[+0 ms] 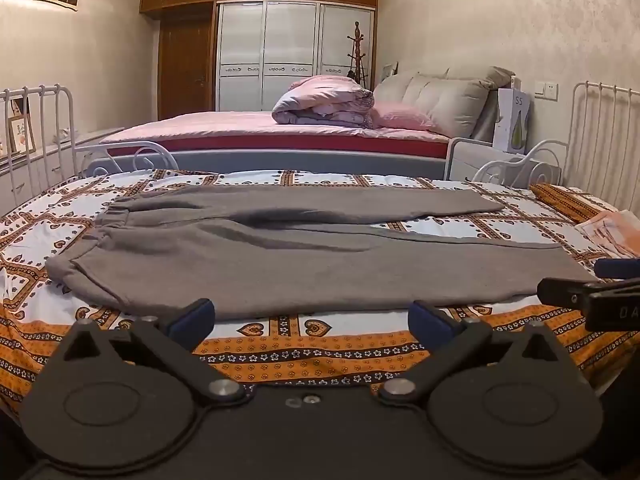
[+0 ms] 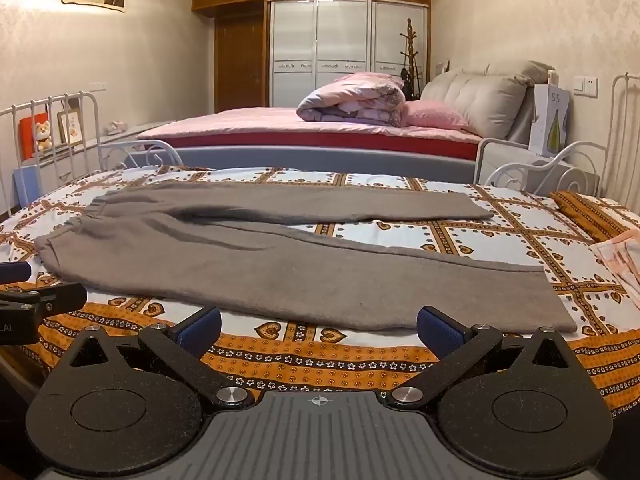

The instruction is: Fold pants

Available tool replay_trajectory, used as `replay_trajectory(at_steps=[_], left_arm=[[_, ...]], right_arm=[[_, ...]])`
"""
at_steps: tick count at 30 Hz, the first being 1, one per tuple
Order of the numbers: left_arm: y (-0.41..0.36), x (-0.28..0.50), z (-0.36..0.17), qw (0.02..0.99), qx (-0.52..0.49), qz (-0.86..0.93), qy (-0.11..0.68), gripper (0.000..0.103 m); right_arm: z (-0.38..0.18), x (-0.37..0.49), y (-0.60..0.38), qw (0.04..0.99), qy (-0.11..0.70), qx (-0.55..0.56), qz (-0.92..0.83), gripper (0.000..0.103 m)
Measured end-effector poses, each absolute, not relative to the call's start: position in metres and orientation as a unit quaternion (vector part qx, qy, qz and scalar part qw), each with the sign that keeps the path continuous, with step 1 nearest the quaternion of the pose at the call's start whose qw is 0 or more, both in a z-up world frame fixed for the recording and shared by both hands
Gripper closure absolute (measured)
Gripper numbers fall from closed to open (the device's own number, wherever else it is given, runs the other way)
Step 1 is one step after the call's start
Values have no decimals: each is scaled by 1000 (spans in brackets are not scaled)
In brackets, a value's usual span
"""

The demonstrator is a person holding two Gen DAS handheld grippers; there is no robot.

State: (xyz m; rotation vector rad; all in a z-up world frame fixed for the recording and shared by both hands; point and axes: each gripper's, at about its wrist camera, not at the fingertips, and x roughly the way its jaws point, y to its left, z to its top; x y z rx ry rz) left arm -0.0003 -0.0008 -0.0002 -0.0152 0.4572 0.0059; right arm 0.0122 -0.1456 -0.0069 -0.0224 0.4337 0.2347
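Left gripper (image 1: 312,316) at bottom centre of the left wrist view, jaws spread wide, nothing between them. Right gripper (image 2: 319,322) likewise at bottom centre of its own view, released and empty; its tip also shows at the right edge of the left view. Both hover over the near orange border of the daybed (image 1: 320,352), short of the cloth.

Pants (image 1: 280,256) grey, laid flat across the middle of the frame, waistband at left, two legs running right, spread apart in a V with patterned sheet visible between them. Near leg's lower edge lies just beyond both grippers.

Step in hand, as I judge it: approach for the first fold, leg over leg. Best done with one gripper at the near waistband corner and one at the near cuff, pinching only the near leg's edge, lifting together, carrying it over to match the far leg's edges. Risk: catching the sheet too.

Containers: white box (image 1: 514,120) at right, beyond the daybed, closed, contents unseen. Wardrobe (image 1: 296,52) at the back, doors shut.
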Motion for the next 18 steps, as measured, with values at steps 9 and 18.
replay_trajectory(at_steps=[9, 18], left_arm=[[-1, 4, -1, 972, -8, 3, 233, 6], [-2, 0, 0, 974, -8, 6, 226, 6]], right_arm=[[-6, 12, -144, 970, 213, -14, 115, 0], [-8, 14, -145, 970, 213, -12, 116, 0]])
